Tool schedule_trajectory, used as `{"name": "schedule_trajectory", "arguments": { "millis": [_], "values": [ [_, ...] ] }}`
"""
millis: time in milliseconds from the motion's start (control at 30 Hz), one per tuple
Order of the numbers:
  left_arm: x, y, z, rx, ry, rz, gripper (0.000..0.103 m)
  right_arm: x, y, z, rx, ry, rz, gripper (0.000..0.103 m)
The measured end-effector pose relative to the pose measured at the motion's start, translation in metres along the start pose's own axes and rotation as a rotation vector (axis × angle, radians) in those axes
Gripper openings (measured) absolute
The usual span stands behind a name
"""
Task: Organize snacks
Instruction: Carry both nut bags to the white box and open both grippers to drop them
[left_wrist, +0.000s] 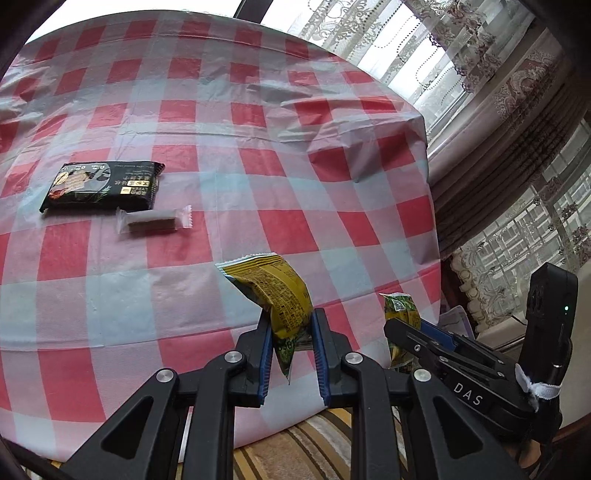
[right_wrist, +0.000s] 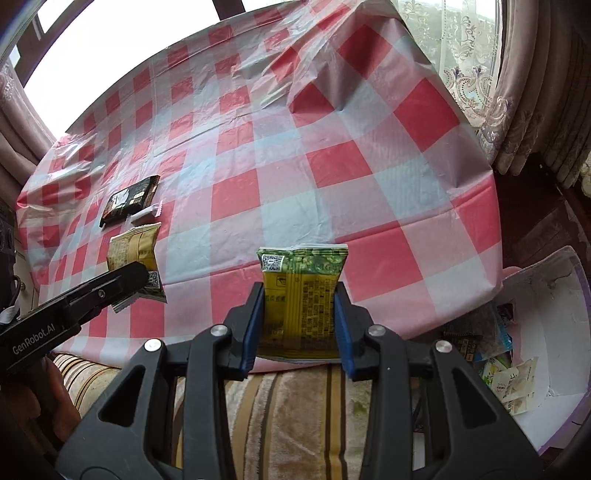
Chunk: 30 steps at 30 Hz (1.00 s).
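The left claw (left_wrist: 290, 328) is gripping a yellow snack packet (left_wrist: 275, 291) between its blue pads, with the jaws closed tight on the wrapper; the packet is hanging crumpled and tilted above the near edge of the surface (left_wrist: 332, 184). The right claw (right_wrist: 299, 325) is holding a second yellow-green snack packet (right_wrist: 301, 291) upright, with its jaws standing partly apart and pressing on both side edges of the packet. This packet is sitting over the near edge of the surface, above the striped fabric (right_wrist: 295, 406) below.

On the checked cloth, a black snack packet (left_wrist: 101, 184) is lying flat at the left. A small clear-wrapped bar (left_wrist: 153, 221) is lying just beside its near edge.

A white box (right_wrist: 546, 332) is sitting to the right, below the surface edge, and is containing several wrapped snacks (right_wrist: 495, 365).
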<state>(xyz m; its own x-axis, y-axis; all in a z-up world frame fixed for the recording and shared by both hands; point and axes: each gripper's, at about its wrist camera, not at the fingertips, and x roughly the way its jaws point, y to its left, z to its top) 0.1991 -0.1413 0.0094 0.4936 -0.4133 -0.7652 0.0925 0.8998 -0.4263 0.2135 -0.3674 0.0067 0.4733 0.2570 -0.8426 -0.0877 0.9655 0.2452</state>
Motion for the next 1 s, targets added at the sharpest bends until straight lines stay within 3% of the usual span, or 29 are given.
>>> {"name": "schedule_trajectory", "arguments": {
  "millis": [533,867,1000],
  "values": [
    [0.051,-0.124,-0.025,0.27,0.156,-0.091,0.021,-0.025,-0.143,-0.041,0.229,0.006,-0.165,0.039],
    [0.076,-0.166,-0.041,0.366,0.258,-0.162,0.023,-0.036,-0.183,-0.049,0.314,-0.004,-0.213,0.042],
    [0.08,-0.172,-0.046,0.382,0.277,-0.149,0.037,-0.036,-0.186,-0.047,0.329,-0.013,-0.208,0.062]
  ]
}}
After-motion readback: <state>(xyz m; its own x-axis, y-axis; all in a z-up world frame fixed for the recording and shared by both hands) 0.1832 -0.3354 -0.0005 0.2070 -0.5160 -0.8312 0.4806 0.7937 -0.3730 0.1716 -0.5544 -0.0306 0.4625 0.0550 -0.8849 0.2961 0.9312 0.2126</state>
